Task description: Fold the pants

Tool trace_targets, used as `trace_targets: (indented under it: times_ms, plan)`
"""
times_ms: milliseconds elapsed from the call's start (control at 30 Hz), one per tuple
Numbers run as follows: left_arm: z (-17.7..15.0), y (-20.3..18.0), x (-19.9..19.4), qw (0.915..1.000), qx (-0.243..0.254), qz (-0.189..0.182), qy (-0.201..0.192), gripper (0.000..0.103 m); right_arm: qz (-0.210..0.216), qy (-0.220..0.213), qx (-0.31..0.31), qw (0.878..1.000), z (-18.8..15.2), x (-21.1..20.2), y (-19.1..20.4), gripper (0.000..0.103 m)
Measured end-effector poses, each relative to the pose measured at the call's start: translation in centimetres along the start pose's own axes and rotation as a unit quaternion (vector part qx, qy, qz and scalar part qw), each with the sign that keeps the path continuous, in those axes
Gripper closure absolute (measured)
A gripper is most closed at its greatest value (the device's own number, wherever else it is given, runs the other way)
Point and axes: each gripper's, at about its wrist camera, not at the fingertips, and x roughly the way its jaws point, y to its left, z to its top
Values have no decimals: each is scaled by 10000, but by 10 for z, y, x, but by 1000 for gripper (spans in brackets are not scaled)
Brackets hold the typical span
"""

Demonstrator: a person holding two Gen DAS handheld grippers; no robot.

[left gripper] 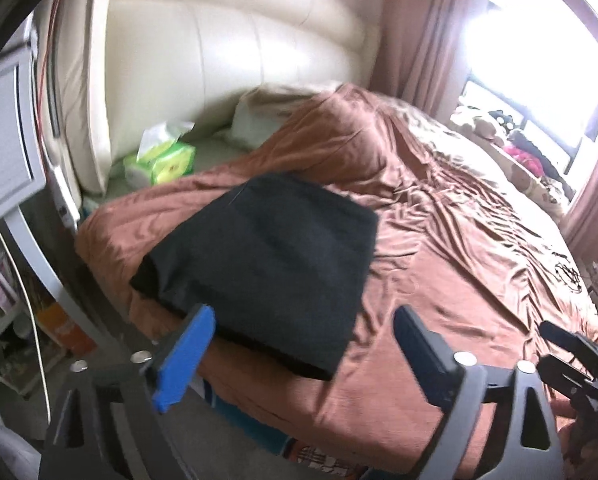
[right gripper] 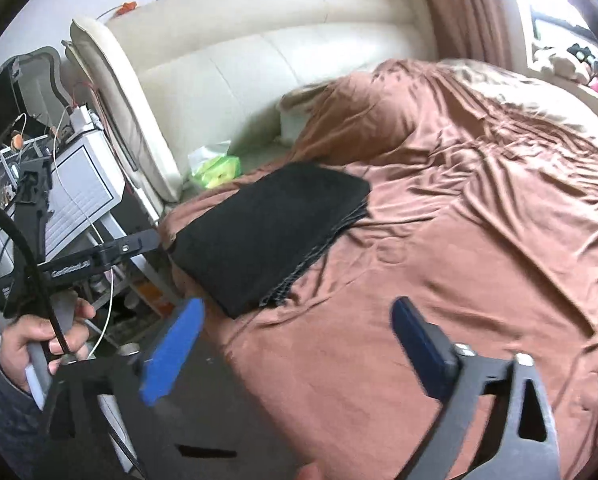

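Folded: black pants (left gripper: 259, 268) lying as a compact stack near the corner of the brown-quilted bed (left gripper: 479, 264). Left hand-held gripper (left gripper: 303, 344) and right hand-held gripper (right gripper: 295, 340) spread wide, empty, clear of cloth. Apparently little left to do.

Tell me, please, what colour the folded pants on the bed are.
Black, plain with no pattern; the pants show best in the left wrist view.

We see the left gripper (left gripper: 303, 330): one bright blue finger (left gripper: 185, 358), one dark navy, on a grey frame with silver screws (left gripper: 463, 358). The right gripper (right gripper: 297, 330) matches. A grey quilted sleeve (right gripper: 3, 408) covers our left wrist; black cable (right gripper: 27, 248) loops past.
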Motion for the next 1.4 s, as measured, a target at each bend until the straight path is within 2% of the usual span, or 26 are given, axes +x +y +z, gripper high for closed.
trace_targets:
  times_ms: [67,167,833,1167,1400]
  plan:
    - [-2,-14,-11,9999,120,1,-122,1,-147,-93,-46,9998,-5,-18,1,0]
    - [-5,-30,-24,9996,183,-58,-211,1,-313,-132,-61,9994,-10,-39,0,0]
    - [-42,-110,-111,9965,436,-685,-222,1,-610,-624,110,9961,-56,-182,-6,0]
    - [-74,-151,-157,9915,745,-1005,-360,1,-833,-848,87,9929,-90,-246,1,0]
    - [-97,-177,-192,9863,973,-1178,-614,1,-1052,-1051,139,9888,-120,-291,8,0]
